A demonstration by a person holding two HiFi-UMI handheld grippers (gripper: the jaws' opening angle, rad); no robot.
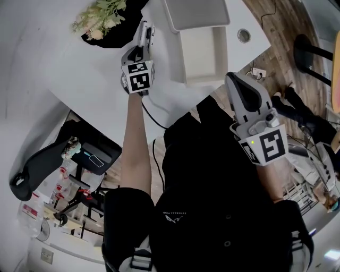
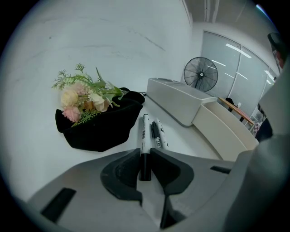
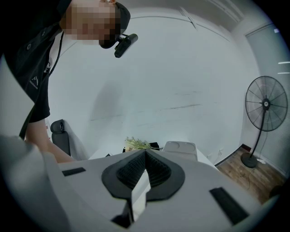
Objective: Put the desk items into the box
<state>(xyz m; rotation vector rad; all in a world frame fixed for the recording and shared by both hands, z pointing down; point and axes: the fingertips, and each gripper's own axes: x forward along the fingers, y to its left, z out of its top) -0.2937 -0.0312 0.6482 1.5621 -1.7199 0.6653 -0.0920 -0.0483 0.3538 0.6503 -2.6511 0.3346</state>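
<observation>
My left gripper (image 1: 142, 42) reaches over the white desk (image 1: 90, 69) and is shut on a white marker with a black cap (image 2: 144, 140). The marker points away from me. A second marker (image 2: 157, 133) lies right beside it on the desk. The open cream box (image 1: 204, 56) stands just right of the markers, and its lid (image 1: 196, 13) rests behind it. In the left gripper view the box (image 2: 226, 129) is at the right. My right gripper (image 1: 236, 82) is held off the desk near my body. Its jaws (image 3: 144, 156) are shut with nothing between them.
A bunch of flowers (image 2: 84, 97) lies on a black cloth (image 2: 97, 129) left of the markers. A standing fan (image 2: 200, 74) is beyond the desk. An office chair (image 1: 48, 159) and a cable (image 1: 154, 119) are below the desk's near edge.
</observation>
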